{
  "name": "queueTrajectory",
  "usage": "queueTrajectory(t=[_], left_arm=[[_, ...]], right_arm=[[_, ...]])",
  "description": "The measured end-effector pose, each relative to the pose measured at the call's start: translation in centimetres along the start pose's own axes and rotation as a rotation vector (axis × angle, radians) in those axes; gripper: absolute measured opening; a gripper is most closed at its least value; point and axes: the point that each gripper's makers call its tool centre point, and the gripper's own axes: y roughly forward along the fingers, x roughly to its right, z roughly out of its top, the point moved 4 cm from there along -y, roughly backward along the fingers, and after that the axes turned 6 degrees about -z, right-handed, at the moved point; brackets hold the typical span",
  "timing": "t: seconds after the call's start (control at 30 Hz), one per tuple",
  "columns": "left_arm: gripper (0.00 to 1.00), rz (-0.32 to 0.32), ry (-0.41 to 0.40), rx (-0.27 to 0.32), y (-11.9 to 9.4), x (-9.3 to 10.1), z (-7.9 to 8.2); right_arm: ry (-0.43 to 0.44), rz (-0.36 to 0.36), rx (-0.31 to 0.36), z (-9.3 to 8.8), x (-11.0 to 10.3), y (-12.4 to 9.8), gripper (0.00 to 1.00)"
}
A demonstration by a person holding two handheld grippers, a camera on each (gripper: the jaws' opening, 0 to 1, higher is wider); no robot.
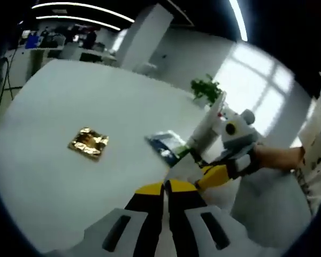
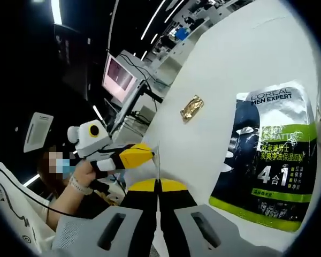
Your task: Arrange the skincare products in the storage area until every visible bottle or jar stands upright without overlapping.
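Note:
A printed L'Oreal Men Expert pouch [image 2: 273, 155], dark blue, white and green, fills the right of the right gripper view, close to the camera, against the white table [image 2: 224, 80]. In the left gripper view the pouch [image 1: 168, 145] sits just beyond the right gripper [image 1: 203, 181], which a gloved hand brings in from the right. My left gripper [image 1: 164, 187] has its yellow jaws pressed together with nothing between them. My right gripper [image 2: 158, 184] is shut too. A thin pale line rises above its tips; I cannot tell what it is. The left gripper [image 2: 144, 154] hovers just left of it.
A gold foil packet [image 1: 89, 143] lies alone on the white table [image 1: 53, 107] to the left; the same gold foil packet [image 2: 192, 107] shows farther off. A potted plant [image 1: 206, 88] stands at the table's far edge. Desks and a monitor [image 2: 117, 75] lie beyond the table.

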Motion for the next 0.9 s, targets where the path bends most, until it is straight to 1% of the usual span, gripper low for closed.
queueTrajectory(t=[0.07, 0.1, 0.13, 0.2, 0.23, 0.27, 0.33, 0.4, 0.43, 0.47, 0.53, 0.57, 0.6, 0.67, 0.7, 0.73, 0.8, 0.83, 0.87, 0.9], left_arm=[[0.00, 0.008, 0.011, -0.016, 0.3, 0.3, 0.0], [0.00, 0.009, 0.011, -0.037, 0.2, -0.3, 0.0], [0.00, 0.008, 0.010, -0.060, 0.2, -0.4, -0.2], [0.00, 0.018, 0.033, -0.111, 0.1, -0.6, -0.7], [0.00, 0.019, 0.051, -0.139, 0.2, -0.6, -0.9], [0.00, 0.021, 0.063, -0.153, 0.3, -0.6, -1.0], [0.00, 0.027, 0.071, -0.160, 0.6, -0.4, -1.0], [0.00, 0.055, 0.091, -0.188, 0.3, -1.2, -0.9], [0.00, 0.079, 0.128, -0.227, 0.2, -1.3, -1.2], [0.00, 0.078, 0.123, -0.238, 0.2, -1.2, -1.4], [0.00, 0.069, 0.112, -0.226, 0.2, -1.8, -1.0], [0.00, 0.067, 0.112, -0.227, 0.3, -1.7, -1.0], [0.00, 0.068, 0.112, -0.230, 0.5, -1.7, -1.1], [0.00, 0.080, 0.140, -0.252, 0.8, -1.8, -1.2], [0.00, 0.082, 0.146, -0.267, 1.0, -2.3, -1.3], [0.00, 0.080, 0.140, -0.270, 1.2, -2.4, -1.3], [0.00, 0.065, 0.136, -0.257, 1.6, -2.1, -1.0], [0.00, 0.067, 0.130, -0.253, 1.8, -2.2, -0.8], [0.00, 0.069, 0.128, -0.254, 2.1, -2.2, -0.8], [0.00, 0.071, 0.126, -0.255, 2.3, -2.1, -0.7]], right_arm=[[-0.013, -0.007, -0.004, -0.1, 0.1, 0.3, 0.01], [-0.027, -0.010, -0.025, -0.4, 0.4, 0.6, 0.01], [-0.021, -0.012, -0.046, -0.7, 0.5, 0.7, 0.01], [-0.032, -0.018, -0.051, -1.0, 0.7, 1.2, 0.01], [-0.047, -0.022, -0.059, -1.1, 0.8, 1.3, 0.01], [-0.070, -0.031, -0.063, -1.2, 0.9, 1.4, 0.01], [-0.130, -0.054, -0.064, -1.3, 1.0, 1.5, 0.03], [-0.141, -0.064, -0.073, -1.6, 1.1, 1.6, 0.05], [-0.137, -0.061, -0.077, -1.7, 1.1, 1.6, 0.07], [-0.148, -0.074, -0.076, -1.7, 1.2, 1.5, 0.09], [-0.254, -0.128, -0.063, -1.3, 1.7, 1.2, 0.10], [-0.279, -0.136, -0.056, -1.1, 1.7, 1.2, 0.10], [-0.318, -0.149, -0.044, -0.8, 1.7, 1.0, 0.10], [-0.392, -0.170, -0.038, -0.5, 1.7, 0.8, 0.10], [-0.454, -0.196, -0.036, -0.4, 1.9, 0.6, 0.10], [-0.528, -0.224, -0.037, -0.3, 2.2, 0.5, 0.11], [-0.602, -0.250, -0.043, -0.3, 2.3, 0.4, 0.14], [-0.617, -0.267, -0.060, -0.5, 2.5, 0.3, 0.16], [-0.625, -0.280, -0.057, -0.3, 2.6, 0.2, 0.18], [-0.656, -0.284, -0.052, -0.2, 2.6, 0.2, 0.18]])
